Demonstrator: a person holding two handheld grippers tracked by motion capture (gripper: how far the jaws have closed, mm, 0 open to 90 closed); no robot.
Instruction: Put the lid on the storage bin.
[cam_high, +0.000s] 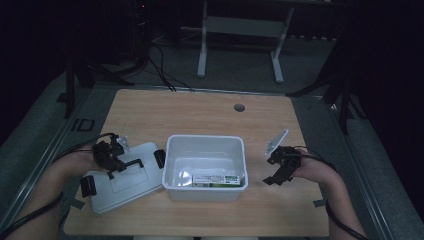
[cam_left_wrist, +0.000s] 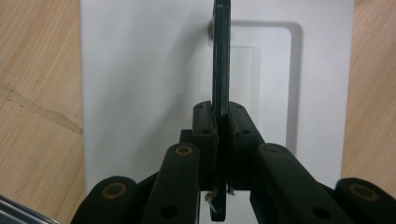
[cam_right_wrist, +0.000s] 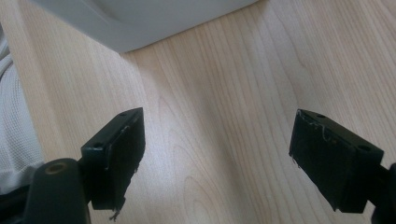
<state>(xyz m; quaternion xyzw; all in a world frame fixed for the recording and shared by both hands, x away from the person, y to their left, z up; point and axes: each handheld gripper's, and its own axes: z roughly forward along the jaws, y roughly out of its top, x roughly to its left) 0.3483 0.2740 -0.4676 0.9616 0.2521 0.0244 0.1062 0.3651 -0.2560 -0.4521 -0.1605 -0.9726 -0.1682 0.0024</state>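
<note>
From the high view, one white lid lies flat on the tabletop, just left of one open white box; its long axis runs from near-left to far-right. One carton lies inside the box. The lid carries one black handle and two black clips. The left gripper sits over the handle; the right gripper rests right of the box, apart from it.

In the left gripper view, the jaws are pressed tight on the handle, which runs straight away from the camera above the lid.

In the right gripper view, the jaws of the right gripper stand wide apart over bare tabletop, with the box corner beyond.
</note>
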